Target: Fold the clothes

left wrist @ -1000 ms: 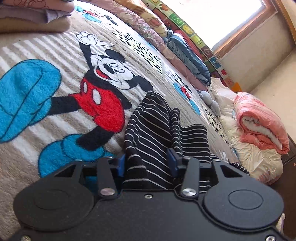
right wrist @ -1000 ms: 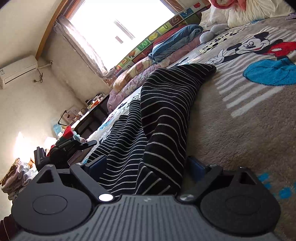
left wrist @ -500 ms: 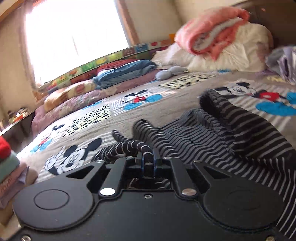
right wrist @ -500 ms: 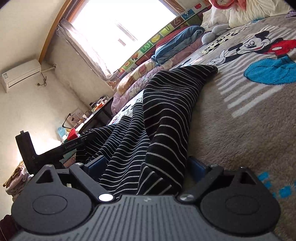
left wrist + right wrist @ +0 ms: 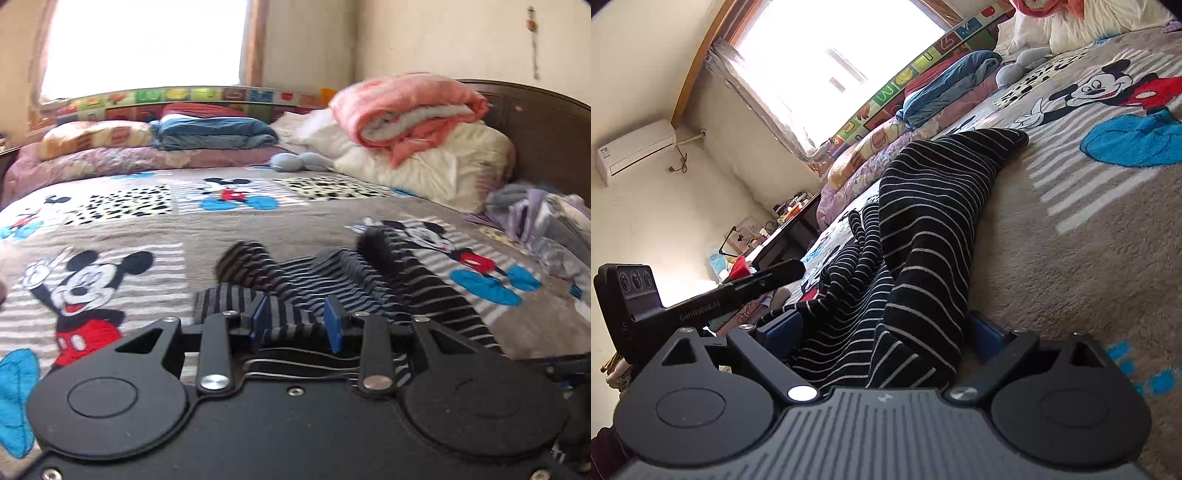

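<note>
- On the bed, in the left wrist view, a black striped garment (image 5: 332, 280) lies rumpled across the Mickey Mouse blanket (image 5: 110, 221), one fold running away toward the right
- Beyond it a pink quilt (image 5: 402, 110) rests on a white pillow (image 5: 424, 166) against the dark headboard (image 5: 546, 129), and a folded blue blanket (image 5: 214, 133) lies along the far edge
- Left gripper (image 5: 297, 321) points low across the bed; its jaws have just been opening, and striped cloth shows between the blue pads (image 5: 334, 325), which stand apart without pressing it
- From the right wrist view, the garment rises in a ridge straight ahead
- Right gripper (image 5: 882, 332) sits low on the blanket, spread wide, with the cloth bunched between its fingers; I cannot tell whether the pads press it
- Left gripper's black body shows at the left, beside the garment
</note>
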`<state>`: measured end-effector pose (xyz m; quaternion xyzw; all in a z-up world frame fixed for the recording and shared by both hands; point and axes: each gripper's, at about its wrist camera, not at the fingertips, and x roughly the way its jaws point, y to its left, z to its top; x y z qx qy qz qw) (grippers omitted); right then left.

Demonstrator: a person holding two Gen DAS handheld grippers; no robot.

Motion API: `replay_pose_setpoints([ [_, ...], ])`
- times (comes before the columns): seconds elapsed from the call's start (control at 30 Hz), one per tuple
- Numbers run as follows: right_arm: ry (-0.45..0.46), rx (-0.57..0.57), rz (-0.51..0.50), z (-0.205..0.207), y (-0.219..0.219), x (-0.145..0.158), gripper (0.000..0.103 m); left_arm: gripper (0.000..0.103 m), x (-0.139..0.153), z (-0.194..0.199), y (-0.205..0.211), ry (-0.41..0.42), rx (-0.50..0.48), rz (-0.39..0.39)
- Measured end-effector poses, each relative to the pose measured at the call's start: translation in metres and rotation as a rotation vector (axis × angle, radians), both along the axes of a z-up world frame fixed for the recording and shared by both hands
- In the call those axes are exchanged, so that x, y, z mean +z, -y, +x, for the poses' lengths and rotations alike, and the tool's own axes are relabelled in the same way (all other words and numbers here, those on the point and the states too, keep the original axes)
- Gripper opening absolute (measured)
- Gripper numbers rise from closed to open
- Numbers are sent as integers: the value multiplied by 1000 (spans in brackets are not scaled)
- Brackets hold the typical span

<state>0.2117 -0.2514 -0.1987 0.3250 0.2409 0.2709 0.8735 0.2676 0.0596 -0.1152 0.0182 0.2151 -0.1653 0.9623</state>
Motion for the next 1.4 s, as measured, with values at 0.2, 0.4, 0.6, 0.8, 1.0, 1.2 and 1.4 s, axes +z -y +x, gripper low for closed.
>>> replay_pose_setpoints([
  [0.2, 2, 5, 0, 0, 0, 0, 95, 32, -26, 17, 7, 1, 59, 245],
  [0.4, 5, 7, 5, -1, 0, 0, 96, 33, -42, 39, 12, -25, 76, 289],
  [0.6, 9, 7, 5, -2, -1, 0, 96, 43, -49, 63, -3, -101, 77, 202],
  [0.8, 14, 8, 1, -2, -2, 0, 96, 11, -43, 70, -15, -118, 30, 35],
  [1.0, 22, 10, -22, -3, -5, 0, 97, 10, 1, 41, -38, -47, 56, -190],
  [1.2, 21, 10, -18, -4, -5, 1, 97, 9, 61, -11, -47, 10, 85, -195],
  [1.4, 20, 9, -21, -5, -6, 1, 97, 9, 84, -28, -21, -16, 55, -110],
])
